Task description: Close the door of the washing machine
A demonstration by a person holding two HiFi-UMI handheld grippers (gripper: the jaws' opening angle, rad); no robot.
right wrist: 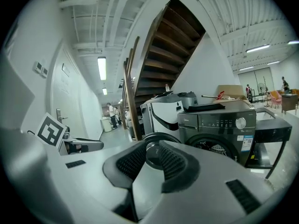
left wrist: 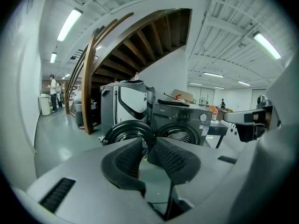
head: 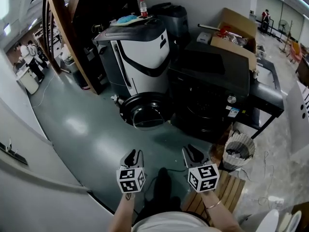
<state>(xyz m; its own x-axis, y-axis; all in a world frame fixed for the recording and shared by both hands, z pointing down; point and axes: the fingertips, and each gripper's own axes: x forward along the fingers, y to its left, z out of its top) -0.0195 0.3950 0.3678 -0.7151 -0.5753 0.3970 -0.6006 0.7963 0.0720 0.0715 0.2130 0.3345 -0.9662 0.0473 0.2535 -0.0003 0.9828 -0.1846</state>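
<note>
Left claw (head: 133,154) and right claw (head: 193,153) slightly apart, empty; push the door (head: 145,111) by its outer rim toward the washing machine (head: 212,81)

Glossy blk door (head: 145,111), matt washer (head: 205,69)

I was looking into a big open workshop or test hall rather than a home: it had a painted grey-green floor (head: 82,124), tube lights (left wrist: 69,24) on a bare beamed ceiling, and a wooden staircase (left wrist: 140,41). A washing machine (head: 207,88), a white appliance (head: 140,57) and a cardboard box (head: 236,33) were crowded together beside the stairs.
</note>
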